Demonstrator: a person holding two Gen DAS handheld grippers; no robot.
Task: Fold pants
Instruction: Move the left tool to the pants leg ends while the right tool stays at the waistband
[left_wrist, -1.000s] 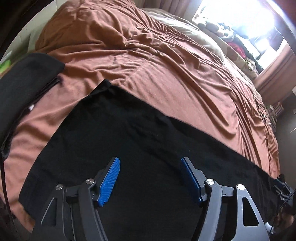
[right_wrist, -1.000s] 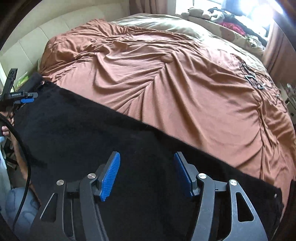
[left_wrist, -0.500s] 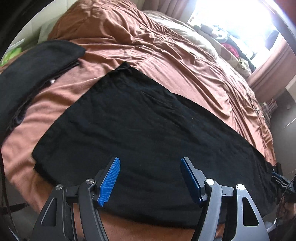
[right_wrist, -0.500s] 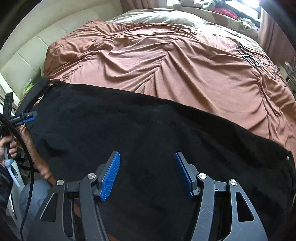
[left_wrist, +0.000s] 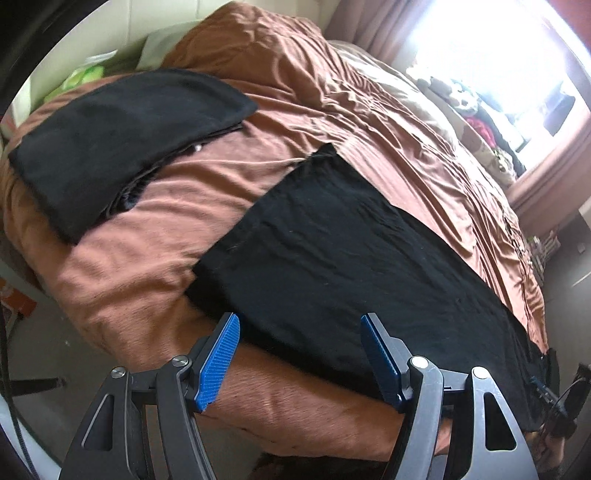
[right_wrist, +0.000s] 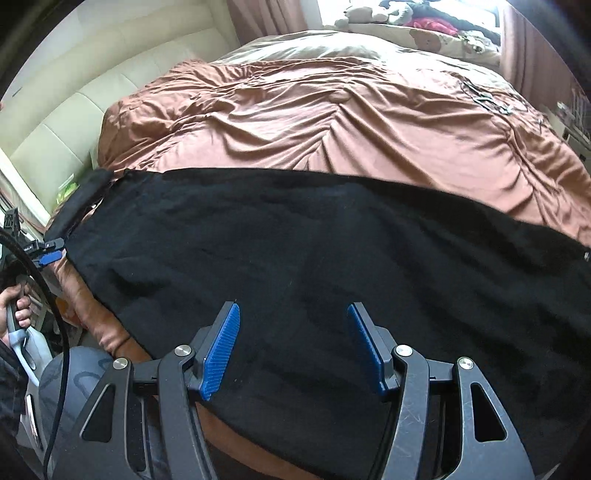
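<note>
Black pants (right_wrist: 314, 258) lie flat in a long strip along near edge of brown bedspread (right_wrist: 332, 122), one end by 9 o'clock, other running off toward 3. Left gripper (left_wrist: 299, 354) & right gripper (right_wrist: 291, 347) both hover w/ jaws apart, nothing between pads. Step looks like pre-grasp for next fold. Next: each needs to drop onto an edge, pinch, then carry end over end. Folded black pile (left_wrist: 122, 147) sits at 10 o'clock.

The pants (right_wrist: 332, 258) lie flat along the near edge of the bed (right_wrist: 332, 122), stretched lengthwise from side to side. A folded pile of clothes (left_wrist: 110, 147) sits at the bed's near left corner, apart from the pants' left end
</note>
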